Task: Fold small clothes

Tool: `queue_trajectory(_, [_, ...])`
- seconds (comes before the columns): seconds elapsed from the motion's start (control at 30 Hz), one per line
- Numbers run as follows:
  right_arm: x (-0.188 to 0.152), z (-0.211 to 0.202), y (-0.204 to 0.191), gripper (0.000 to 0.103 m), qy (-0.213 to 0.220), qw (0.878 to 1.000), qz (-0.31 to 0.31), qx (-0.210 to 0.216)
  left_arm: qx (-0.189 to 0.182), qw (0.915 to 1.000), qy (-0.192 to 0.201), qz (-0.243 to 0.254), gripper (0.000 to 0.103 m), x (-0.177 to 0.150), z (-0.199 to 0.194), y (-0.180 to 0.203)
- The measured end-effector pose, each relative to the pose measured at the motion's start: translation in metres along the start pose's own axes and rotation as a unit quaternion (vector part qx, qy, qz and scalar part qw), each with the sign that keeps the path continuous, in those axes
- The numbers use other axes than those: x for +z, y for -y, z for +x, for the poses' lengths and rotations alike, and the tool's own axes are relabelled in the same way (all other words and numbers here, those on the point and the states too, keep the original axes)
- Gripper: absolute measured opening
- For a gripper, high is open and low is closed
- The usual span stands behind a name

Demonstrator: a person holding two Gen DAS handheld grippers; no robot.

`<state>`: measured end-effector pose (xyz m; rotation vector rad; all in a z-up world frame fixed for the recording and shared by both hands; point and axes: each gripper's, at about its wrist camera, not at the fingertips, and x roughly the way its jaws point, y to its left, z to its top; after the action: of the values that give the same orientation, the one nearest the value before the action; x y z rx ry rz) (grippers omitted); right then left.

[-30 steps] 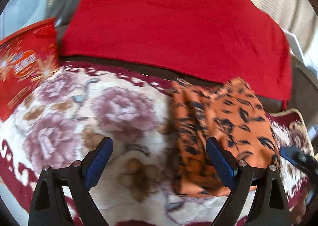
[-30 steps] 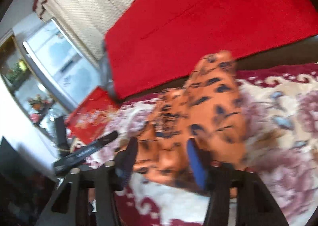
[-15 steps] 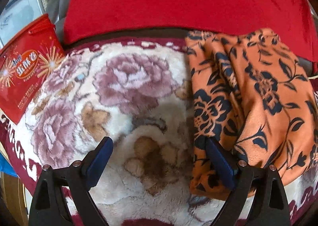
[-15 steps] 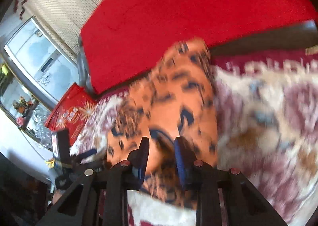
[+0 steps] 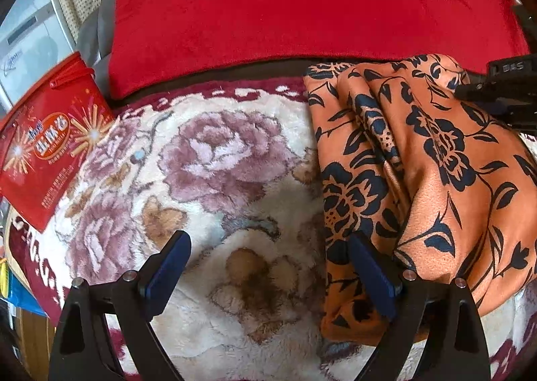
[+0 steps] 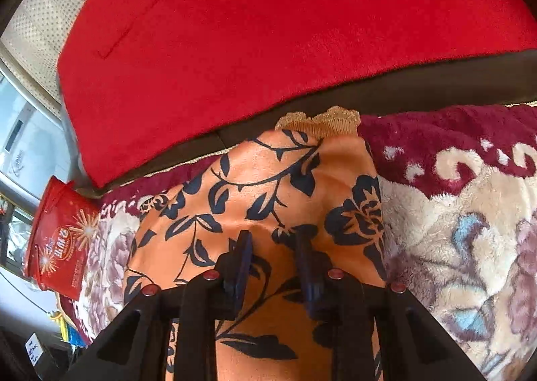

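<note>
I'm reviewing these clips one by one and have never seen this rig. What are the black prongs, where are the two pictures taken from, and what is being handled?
No robot here: a person holds a two-finger gripper in each hand, with a fisheye camera on each looking along its fingers. In the left wrist view, the left gripper stands wide open and empty over a fluffy cream and maroon flowered blanket. In the right wrist view, the right gripper has nearly closed jaws pinching an orange garment with dark blue flowers, which lies on that blanket. Behind is a plain red cloth; at the side stands a red printed box.
</note>
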<state>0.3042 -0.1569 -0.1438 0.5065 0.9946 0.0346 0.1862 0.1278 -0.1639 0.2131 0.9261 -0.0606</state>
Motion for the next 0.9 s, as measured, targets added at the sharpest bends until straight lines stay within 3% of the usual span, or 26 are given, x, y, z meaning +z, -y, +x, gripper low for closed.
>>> queue_trajectory(0.23, [-0.041, -0.071, -0.006, 0.031, 0.031, 0.997, -0.06, 0.026, 0.004, 0.9994, 0.035, 0.005, 0.094, -0.005, -0.025, -0.001])
queue_trajectory(0.4, [-0.078, -0.105, -0.01, 0.031, 0.036, 0.995, -0.095, 0.021, 0.001, 0.9986, 0.052, 0.005, 0.094, -0.007, -0.035, 0.002])
queue_trajectory(0.63, [-0.113, -0.093, 0.013, 0.031, 0.006, 0.995, -0.096, 0.015, -0.014, 0.9965, 0.082, -0.002, 0.094, -0.004, -0.047, 0.003])
queue_trajectory(0.8, [-0.11, -0.084, 0.022, 0.031, 0.002, 0.997, -0.065, 0.048, -0.055, 0.9917, 0.113, -0.027, 0.094, 0.001, -0.061, 0.002])
queue_trajectory(0.9, [-0.111, -0.083, 0.03, 0.031, 0.007, 0.996, -0.058, 0.065, -0.067, 0.9916, 0.107, -0.03, 0.094, 0.006, -0.059, 0.01])
